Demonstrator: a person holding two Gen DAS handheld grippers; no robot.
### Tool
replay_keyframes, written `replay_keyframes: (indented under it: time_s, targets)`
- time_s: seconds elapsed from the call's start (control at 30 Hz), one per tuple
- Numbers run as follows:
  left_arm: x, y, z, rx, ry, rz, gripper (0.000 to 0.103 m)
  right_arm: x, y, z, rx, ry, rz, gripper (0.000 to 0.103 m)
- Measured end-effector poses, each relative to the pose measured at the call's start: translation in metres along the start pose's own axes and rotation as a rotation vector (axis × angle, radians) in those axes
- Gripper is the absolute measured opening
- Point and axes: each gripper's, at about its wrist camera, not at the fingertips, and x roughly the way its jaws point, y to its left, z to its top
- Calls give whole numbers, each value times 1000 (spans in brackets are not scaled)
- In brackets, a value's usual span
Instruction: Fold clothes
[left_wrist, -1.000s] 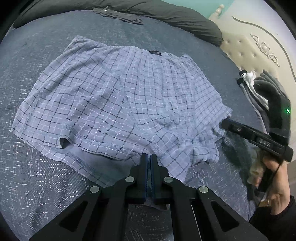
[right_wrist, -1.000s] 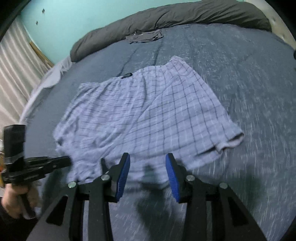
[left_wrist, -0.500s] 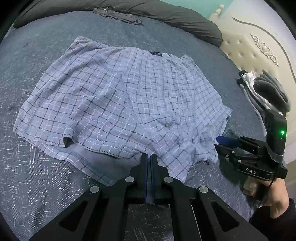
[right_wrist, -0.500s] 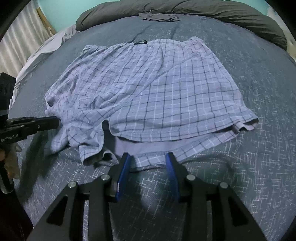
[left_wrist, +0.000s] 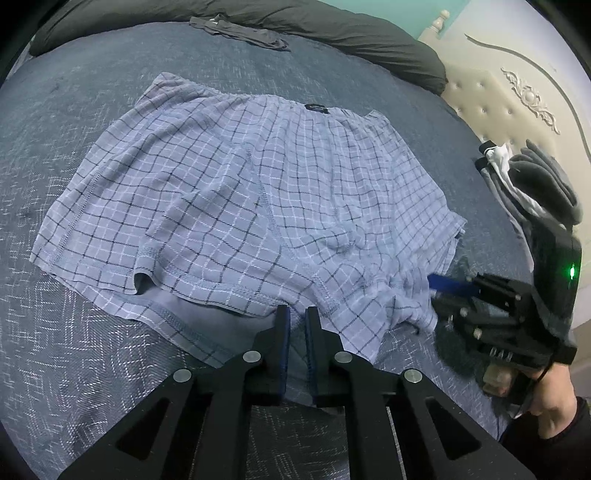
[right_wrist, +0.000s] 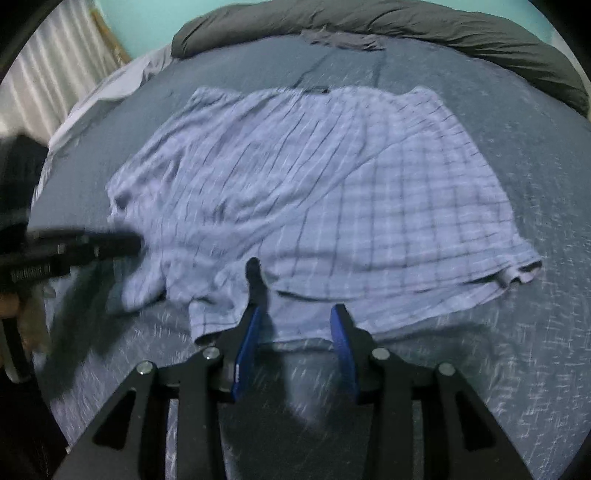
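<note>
One checked shorts (left_wrist: 255, 206) lies on one bed (left_wrist: 74, 369). One dark garment (left_wrist: 240, 31) lies far off. Two grippers, left (left_wrist: 294, 325) and right (right_wrist: 295, 325) (each a two-finger tool). One clothes stack (left_wrist: 532, 184).

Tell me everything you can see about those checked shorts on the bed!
The checked shorts are pale blue-grey with dark and white grid lines, thin woven-looking cloth, stitched hems and a small dark label at the waistband. They lie spread flat but wrinkled on the dark blue bedspread, waistband far, leg openings near. The left gripper is opening, with the near hem between its fingers. The right gripper reaches the bunched corner on the right.
</note>
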Motion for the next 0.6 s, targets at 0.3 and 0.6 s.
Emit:
replay_keyframes:
  time_s: [0.3,0.6]
  targets:
    - [-10,3,-6,3,4,-11,11,-22,-17,-9,126,-82,134,40]
    - [-6,0,-17,-22,49,-78,27,-11,-9,-7,242,-76,334,40]
